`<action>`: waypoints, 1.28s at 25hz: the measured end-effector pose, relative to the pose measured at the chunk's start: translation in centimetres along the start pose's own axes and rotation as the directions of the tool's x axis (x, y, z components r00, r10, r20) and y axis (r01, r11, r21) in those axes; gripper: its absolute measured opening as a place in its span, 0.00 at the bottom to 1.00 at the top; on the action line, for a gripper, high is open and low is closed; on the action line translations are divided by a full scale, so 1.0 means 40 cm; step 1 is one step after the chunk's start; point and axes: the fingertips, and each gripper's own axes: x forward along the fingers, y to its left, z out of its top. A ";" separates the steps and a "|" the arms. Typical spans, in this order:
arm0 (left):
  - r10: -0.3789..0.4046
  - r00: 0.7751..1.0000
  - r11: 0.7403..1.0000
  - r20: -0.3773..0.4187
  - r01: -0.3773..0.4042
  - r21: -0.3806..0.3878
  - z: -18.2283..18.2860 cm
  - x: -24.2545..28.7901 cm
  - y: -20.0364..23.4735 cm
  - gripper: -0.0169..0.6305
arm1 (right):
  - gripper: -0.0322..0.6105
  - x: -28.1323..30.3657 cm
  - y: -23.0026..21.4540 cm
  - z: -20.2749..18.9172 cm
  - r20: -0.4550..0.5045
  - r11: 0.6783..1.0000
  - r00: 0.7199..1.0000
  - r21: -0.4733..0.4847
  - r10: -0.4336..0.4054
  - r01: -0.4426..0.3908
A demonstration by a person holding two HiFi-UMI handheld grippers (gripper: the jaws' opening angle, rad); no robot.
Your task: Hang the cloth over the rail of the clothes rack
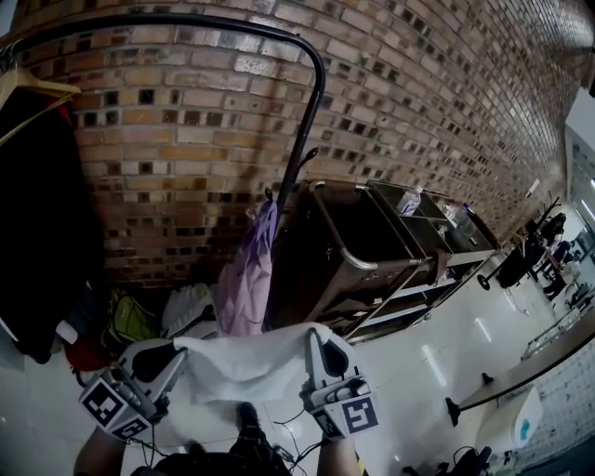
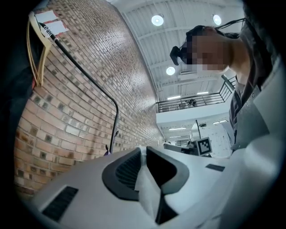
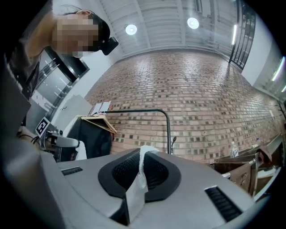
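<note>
A white cloth (image 1: 246, 363) hangs stretched between my two grippers low in the head view. My left gripper (image 1: 178, 355) is shut on its left corner, my right gripper (image 1: 314, 342) on its right corner. In the left gripper view the cloth (image 2: 147, 190) is pinched between the dark pads (image 2: 127, 172). The right gripper view shows a cloth (image 3: 137, 181) edge caught between its jaws. The black rail (image 1: 186, 23) of the clothes rack arches high above and beyond the cloth, with its upright post (image 1: 299, 158) at right. The rail (image 3: 134, 111) also shows ahead in the right gripper view.
A dark garment (image 1: 42, 223) on a wooden hanger (image 1: 28, 93) hangs at the rail's left end. A purple garment (image 1: 246, 279) hangs by the post. A metal trolley (image 1: 390, 251) stands to the right against the brick wall (image 1: 418, 93). Bags (image 1: 139, 316) lie on the floor.
</note>
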 end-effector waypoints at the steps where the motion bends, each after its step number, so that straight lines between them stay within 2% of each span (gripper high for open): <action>1: -0.004 1.000 1.000 -0.001 0.004 0.006 -0.003 0.031 0.002 0.15 | 0.10 0.018 -0.021 -0.002 0.005 1.000 1.000 -0.011 0.011 -0.011; 7: 0.031 0.999 0.999 -0.006 -0.031 0.039 -0.006 0.241 0.038 0.15 | 0.10 0.118 -0.176 0.002 0.022 0.996 0.997 -0.062 0.072 -0.071; 12: 0.101 0.994 0.991 -0.036 -0.098 0.091 -0.044 0.416 0.089 0.15 | 0.10 0.194 -0.302 -0.018 0.048 0.990 0.993 -0.097 0.109 -0.104; 17: 0.134 0.990 0.988 -0.042 -0.131 0.077 -0.072 0.572 0.127 0.15 | 0.10 0.267 -0.407 -0.036 0.053 0.984 0.988 -0.114 0.147 -0.140; 23: 0.151 0.987 0.984 -0.055 -0.144 0.102 -0.076 0.742 0.149 0.15 | 0.10 0.341 -0.536 -0.036 0.067 0.979 0.981 -0.111 0.180 -0.172; 27: 0.183 0.983 0.974 -0.026 -0.178 0.138 -0.063 0.834 0.170 0.15 | 0.10 0.376 -0.594 -0.035 0.094 0.979 0.977 -0.101 0.189 -0.179; 32: 0.188 0.982 0.974 -0.013 -0.184 0.128 -0.042 0.929 0.195 0.15 | 0.10 0.417 -0.640 -0.017 0.121 0.976 0.974 -0.126 0.191 -0.176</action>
